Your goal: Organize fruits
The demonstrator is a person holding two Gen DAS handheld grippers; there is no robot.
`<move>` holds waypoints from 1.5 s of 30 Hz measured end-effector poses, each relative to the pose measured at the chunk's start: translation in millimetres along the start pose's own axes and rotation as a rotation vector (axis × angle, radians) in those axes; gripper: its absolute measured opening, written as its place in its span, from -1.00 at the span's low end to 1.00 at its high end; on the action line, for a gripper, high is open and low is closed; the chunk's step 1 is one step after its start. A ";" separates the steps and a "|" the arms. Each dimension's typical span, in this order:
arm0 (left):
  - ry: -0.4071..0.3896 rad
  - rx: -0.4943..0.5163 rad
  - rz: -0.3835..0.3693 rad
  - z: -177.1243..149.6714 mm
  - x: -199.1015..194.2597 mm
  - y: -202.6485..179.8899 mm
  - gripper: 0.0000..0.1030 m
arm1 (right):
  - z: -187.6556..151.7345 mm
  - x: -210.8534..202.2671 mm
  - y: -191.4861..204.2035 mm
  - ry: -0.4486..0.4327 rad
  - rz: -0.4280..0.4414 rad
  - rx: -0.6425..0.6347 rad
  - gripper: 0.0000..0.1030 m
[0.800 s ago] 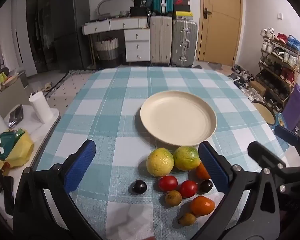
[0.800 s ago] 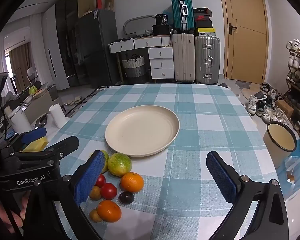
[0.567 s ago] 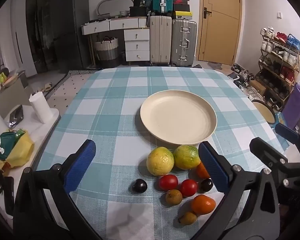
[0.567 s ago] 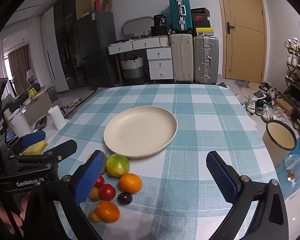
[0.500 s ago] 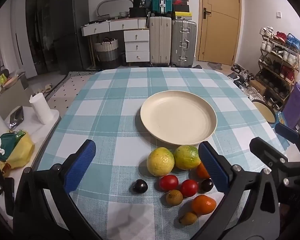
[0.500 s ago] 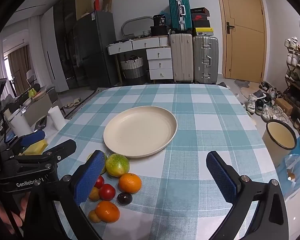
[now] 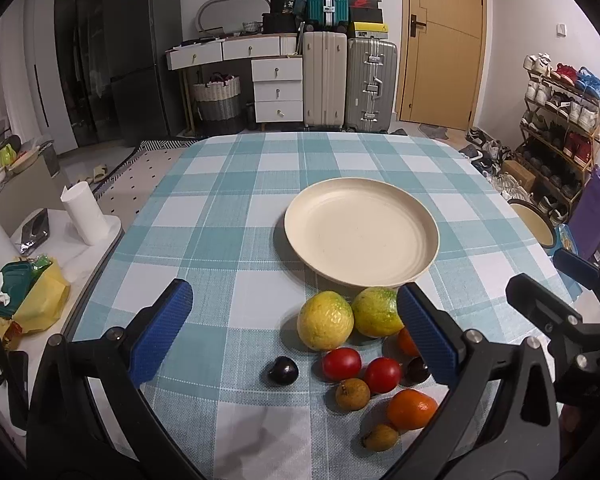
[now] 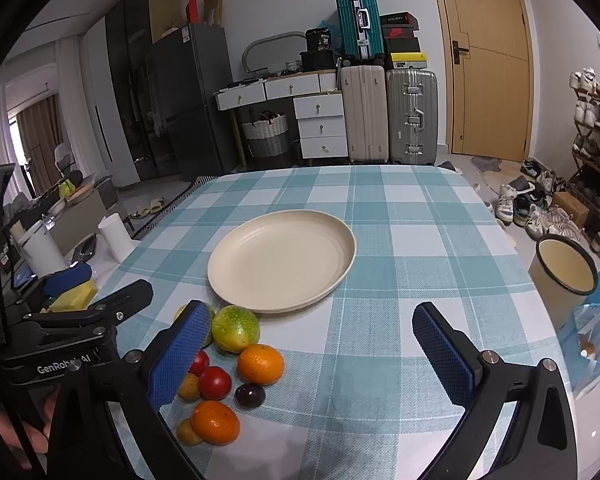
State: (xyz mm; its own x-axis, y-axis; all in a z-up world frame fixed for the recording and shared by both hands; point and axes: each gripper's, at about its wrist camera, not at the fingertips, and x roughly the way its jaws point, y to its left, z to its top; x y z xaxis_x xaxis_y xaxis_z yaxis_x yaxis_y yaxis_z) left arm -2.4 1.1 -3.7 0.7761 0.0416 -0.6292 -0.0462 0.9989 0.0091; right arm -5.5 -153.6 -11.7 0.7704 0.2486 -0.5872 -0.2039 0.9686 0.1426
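The round cream plate (image 7: 420, 258) has no fruit on it yet, so the job looks not begun. All the fruit sits in a bunch just in front of it on the blue-check desk (image 7: 228, 216): two big yellow-green fruits (image 7: 326, 326), two oranges (image 8: 260, 364), red tomatoes (image 7: 341, 363), dark plums (image 7: 283, 371) & small brown ones. Left gripper (image 7: 296, 334) & right gripper (image 8: 316, 356) hold nothing, jaws wide apart.

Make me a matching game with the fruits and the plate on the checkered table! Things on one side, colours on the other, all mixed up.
Things:
1. plate
2. tomato
3. plum
4. tangerine

Colours:
A. orange
B. cream
C. red
D. dark purple, almost black

Pairs: 1-B, 2-C, 3-D, 4-A
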 end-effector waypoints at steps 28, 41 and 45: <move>0.009 -0.003 -0.003 -4.6 4.4 1.3 0.99 | -3.0 5.9 -1.7 0.008 0.009 0.014 1.00; 0.017 -0.013 -0.004 -6.6 7.7 5.9 0.99 | -4.2 9.6 -0.4 0.020 0.017 0.011 1.00; 0.032 -0.021 -0.017 -8.5 11.3 8.7 0.99 | -4.0 9.7 -0.5 0.021 0.016 0.010 1.00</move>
State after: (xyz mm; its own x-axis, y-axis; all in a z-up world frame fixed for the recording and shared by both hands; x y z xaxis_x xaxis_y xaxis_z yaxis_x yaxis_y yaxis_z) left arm 0.7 10.0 -17.3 0.7563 0.0236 -0.6538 -0.0463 0.9988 -0.0175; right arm -0.4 -151.7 -20.6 0.7541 0.2634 -0.6016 -0.2093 0.9647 0.1600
